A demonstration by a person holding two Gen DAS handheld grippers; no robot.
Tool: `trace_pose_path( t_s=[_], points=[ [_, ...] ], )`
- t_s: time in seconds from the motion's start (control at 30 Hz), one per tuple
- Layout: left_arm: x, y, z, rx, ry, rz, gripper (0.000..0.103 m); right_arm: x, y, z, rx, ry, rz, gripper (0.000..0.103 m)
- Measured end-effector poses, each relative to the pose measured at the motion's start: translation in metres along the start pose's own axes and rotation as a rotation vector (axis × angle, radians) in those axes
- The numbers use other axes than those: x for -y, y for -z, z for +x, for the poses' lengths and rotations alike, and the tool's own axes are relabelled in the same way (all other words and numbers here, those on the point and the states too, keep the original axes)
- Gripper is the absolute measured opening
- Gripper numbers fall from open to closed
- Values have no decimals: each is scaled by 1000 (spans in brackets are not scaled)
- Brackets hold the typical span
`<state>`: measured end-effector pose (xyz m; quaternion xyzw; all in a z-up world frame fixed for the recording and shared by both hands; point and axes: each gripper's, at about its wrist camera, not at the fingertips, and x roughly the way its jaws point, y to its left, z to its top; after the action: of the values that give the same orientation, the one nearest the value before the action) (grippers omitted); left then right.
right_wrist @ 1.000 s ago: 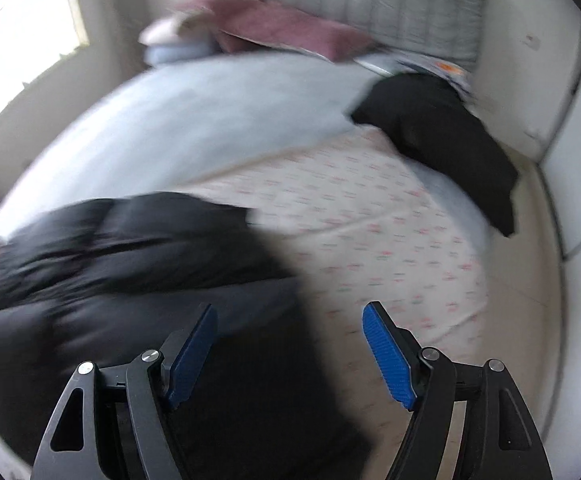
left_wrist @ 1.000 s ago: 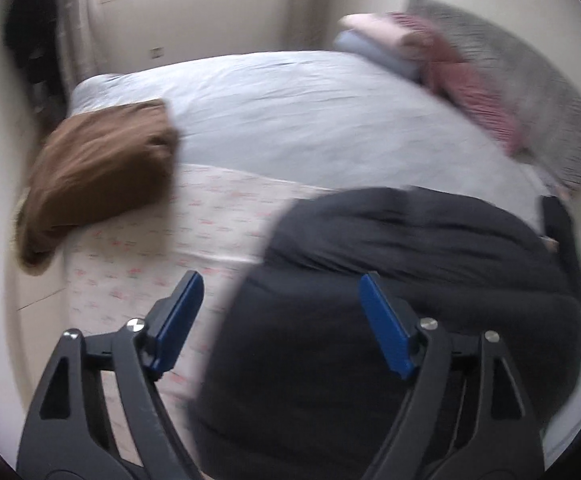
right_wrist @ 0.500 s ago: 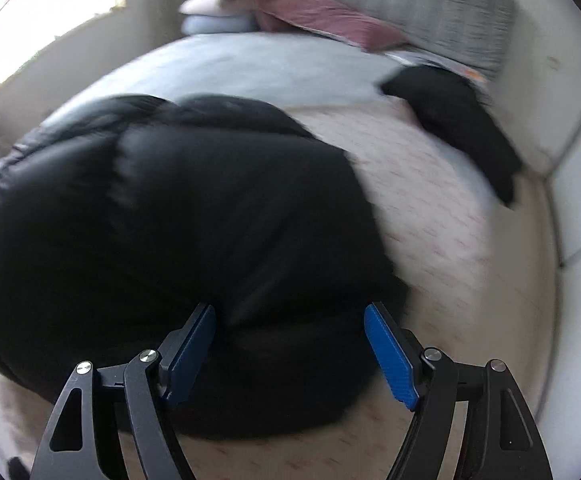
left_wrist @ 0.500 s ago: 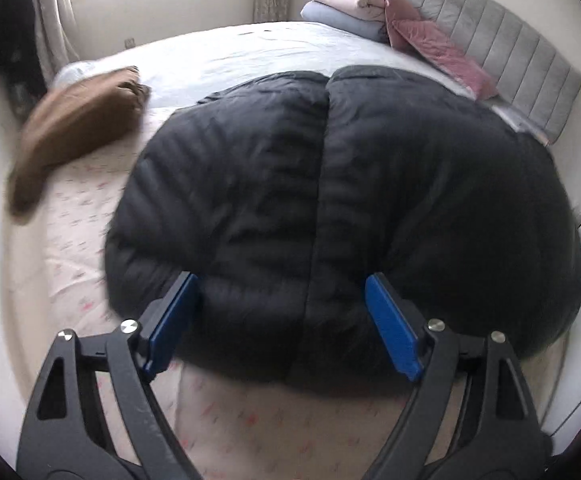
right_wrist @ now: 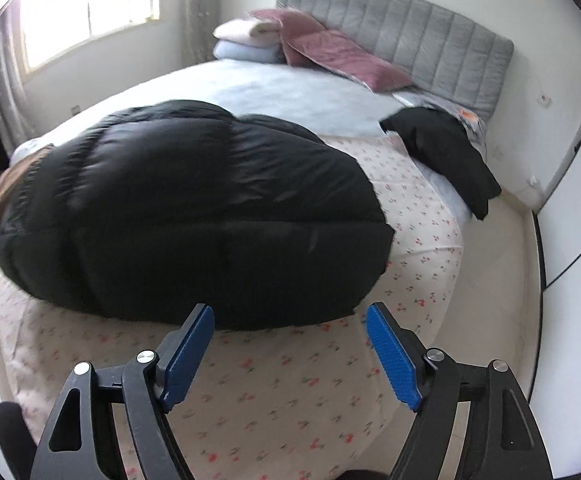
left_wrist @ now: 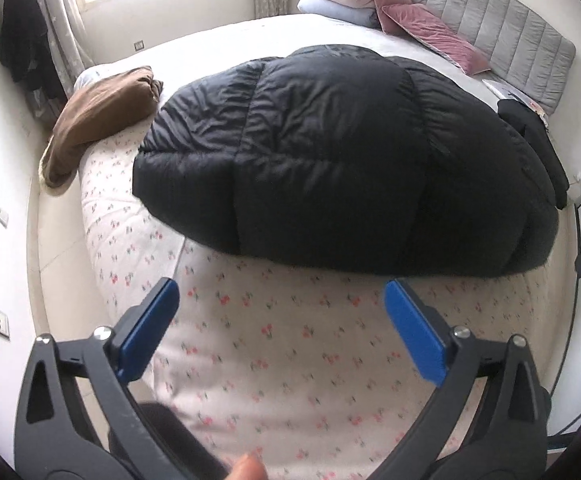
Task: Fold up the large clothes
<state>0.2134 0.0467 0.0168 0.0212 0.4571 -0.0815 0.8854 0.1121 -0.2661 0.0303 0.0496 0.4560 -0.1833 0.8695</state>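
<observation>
A puffy black quilted down jacket (left_wrist: 342, 160) lies folded into a rounded bundle across the middle of the frame, resting on the bed's white cherry-print quilt (left_wrist: 274, 344). The left tool (left_wrist: 282, 328) sits at the bottom of its view, blue pads spread wide, holding nothing. The right tool (right_wrist: 290, 352) is likewise wide open and empty, just short of the jacket's near edge. A crumpled brown garment (left_wrist: 98, 116) lies at the left.
</observation>
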Motion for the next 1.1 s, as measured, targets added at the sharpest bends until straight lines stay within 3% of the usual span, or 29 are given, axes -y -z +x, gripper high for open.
trace_pose_path(
  t_s=[0.2,0.37,1.1],
  points=[
    [25,24,-18,6,-4,70,102,-30,26,-21,-6,-88,-13,88],
    [37,38,-28,1,50,67,102,-48,37,-33,1,-106,-52,94],
    [61,45,-38,2,78,80,102,-55,40,-38,-2,-99,-46,96]
  ],
)
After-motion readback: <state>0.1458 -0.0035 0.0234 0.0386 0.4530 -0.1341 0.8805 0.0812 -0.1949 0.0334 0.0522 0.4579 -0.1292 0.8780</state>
